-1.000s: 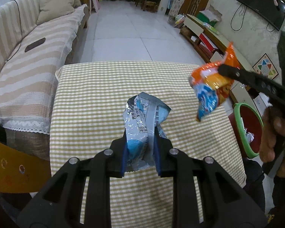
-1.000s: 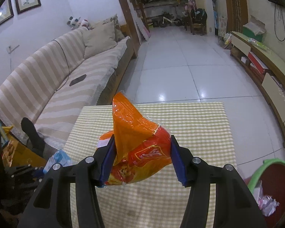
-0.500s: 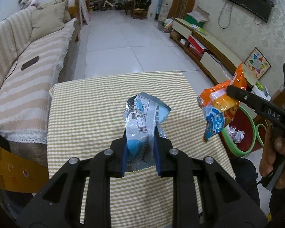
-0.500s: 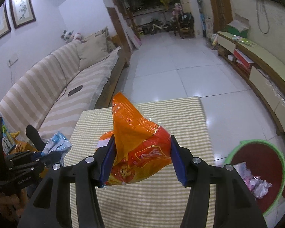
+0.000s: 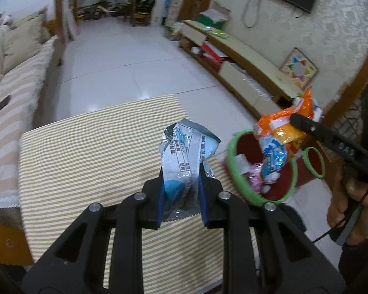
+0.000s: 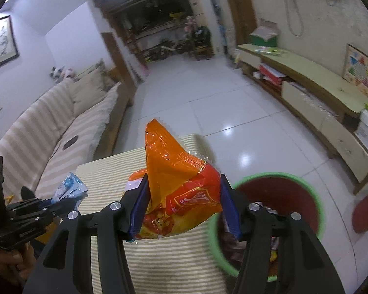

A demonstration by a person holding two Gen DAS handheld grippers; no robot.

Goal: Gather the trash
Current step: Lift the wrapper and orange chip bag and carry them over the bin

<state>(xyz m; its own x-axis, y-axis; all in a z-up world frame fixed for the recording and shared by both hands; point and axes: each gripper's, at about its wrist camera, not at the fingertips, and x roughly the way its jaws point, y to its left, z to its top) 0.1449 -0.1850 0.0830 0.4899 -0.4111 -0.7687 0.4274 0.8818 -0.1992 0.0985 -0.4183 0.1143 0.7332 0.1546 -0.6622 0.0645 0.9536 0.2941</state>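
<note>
Two wrappers ride aloft: the left gripper (image 5: 180, 193) pinches a silver-blue wrapper (image 5: 184, 152) over the bench's (image 5: 90, 152) right edge, while the right gripper's (image 6: 181, 205) fingers clamp an orange bag (image 6: 181, 183) above the green-rimmed bin (image 6: 277, 178). Bare tiled floor (image 6: 208, 112) lies beyond.

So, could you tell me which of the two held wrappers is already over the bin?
The orange wrapper in the right gripper hangs over the bin; the silver-blue wrapper in the left gripper is above the table.
</note>
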